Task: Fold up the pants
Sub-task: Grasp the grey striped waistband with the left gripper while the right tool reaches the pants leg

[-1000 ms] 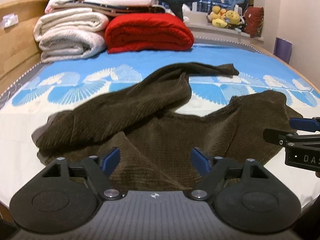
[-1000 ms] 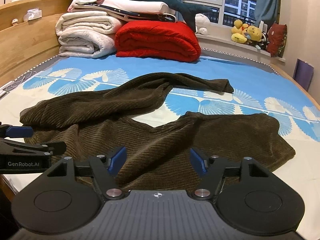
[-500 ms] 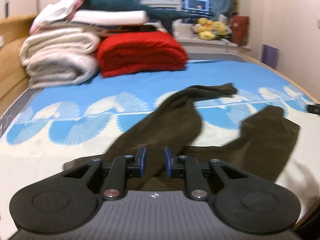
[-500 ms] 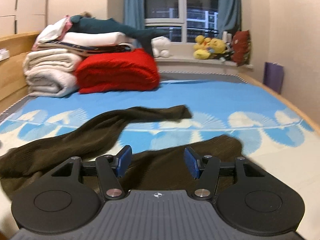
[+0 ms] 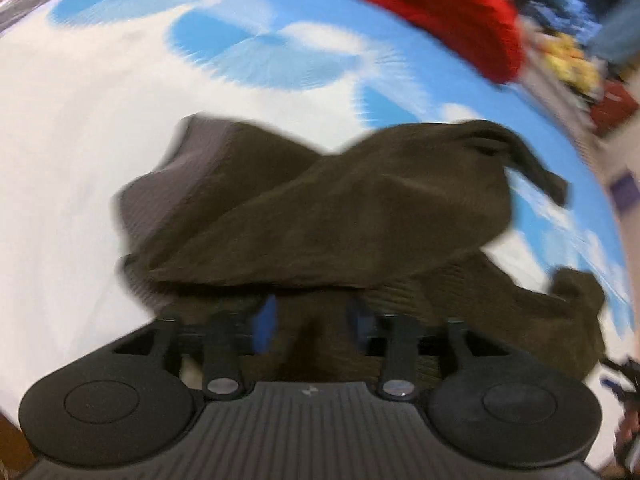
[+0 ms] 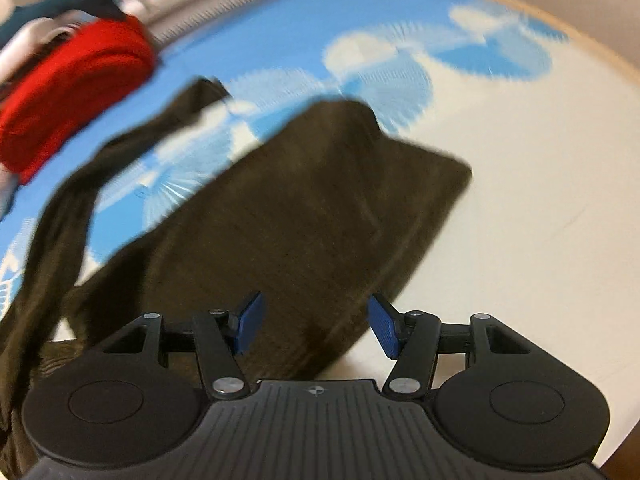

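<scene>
Left gripper (image 5: 310,318) jaws just reopened, parted over cloth, gripping nothing; right gripper (image 6: 314,330) likewise half-open, empty. Brown pants (image 6: 304,208) lie rumpled on the bed (image 6: 520,208), unfolded. Still grabbing; next, pinch an edge each. Red blanket (image 5: 440,12) beyond.

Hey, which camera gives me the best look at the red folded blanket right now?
The right wrist view, though blurred: the red blanket fills a broad patch at the upper left, past the brown pants. In the left wrist view it is only a cropped, smeared strip along the top edge.
</scene>
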{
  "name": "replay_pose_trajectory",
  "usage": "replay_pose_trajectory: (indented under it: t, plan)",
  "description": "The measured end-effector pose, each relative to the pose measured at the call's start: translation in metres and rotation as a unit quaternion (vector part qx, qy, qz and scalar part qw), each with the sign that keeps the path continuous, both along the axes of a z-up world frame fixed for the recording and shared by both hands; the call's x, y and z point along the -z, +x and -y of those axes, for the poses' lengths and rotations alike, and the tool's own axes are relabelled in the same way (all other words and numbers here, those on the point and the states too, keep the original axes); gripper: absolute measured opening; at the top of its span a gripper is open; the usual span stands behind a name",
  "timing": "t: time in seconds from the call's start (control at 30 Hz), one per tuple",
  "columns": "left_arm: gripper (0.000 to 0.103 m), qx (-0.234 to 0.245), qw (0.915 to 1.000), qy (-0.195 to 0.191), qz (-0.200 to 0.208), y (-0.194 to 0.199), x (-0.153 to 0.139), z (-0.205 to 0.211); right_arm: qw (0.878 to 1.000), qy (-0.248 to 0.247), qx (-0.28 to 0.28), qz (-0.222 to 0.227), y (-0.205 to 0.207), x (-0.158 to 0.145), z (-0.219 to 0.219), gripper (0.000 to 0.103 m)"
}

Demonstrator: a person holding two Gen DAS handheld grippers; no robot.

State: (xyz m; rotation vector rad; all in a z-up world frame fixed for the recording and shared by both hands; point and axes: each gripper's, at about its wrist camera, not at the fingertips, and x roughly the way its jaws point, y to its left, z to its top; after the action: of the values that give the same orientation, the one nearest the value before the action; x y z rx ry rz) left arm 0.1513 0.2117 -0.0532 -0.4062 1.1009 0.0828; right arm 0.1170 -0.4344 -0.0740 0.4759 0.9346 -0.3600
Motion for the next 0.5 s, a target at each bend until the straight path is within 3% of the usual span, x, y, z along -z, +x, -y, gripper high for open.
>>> replay_pose_trajectory:
  t: [0.03, 0.13, 0.2, 0.3, 0.5]
  plan:
    - [0.065, -0.017, 0.9996, 0.014, -0.016, 0.003, 0.005, -0.005, 1.0, 0.002, 0.003, -0.01, 0.002, 0.006, 0.001, 0.061]
    - [0.07, -0.056, 0.9965, 0.029, -0.055, 0.009, 0.019, -0.024, 0.999, 0.014, 0.006, -0.045, 0.015, 0.022, -0.001, 0.067]
    - [0.072, -0.059, 0.9964, 0.017, -0.059, 0.014, 0.024, -0.029, 0.997, 0.018, 0.012, -0.07, 0.023, 0.032, 0.0, 0.067]
    - [0.074, -0.049, 0.9962, 0.027, -0.066, 0.022, 0.027, -0.025, 0.996, 0.025, 0.026, -0.078, 0.031, 0.041, 0.006, 0.07]
    - [0.073, -0.069, 0.9947, 0.047, -0.06, 0.022, 0.027, -0.018, 0.996, -0.013, 0.039, -0.078, 0.044, 0.046, 0.004, 0.073]
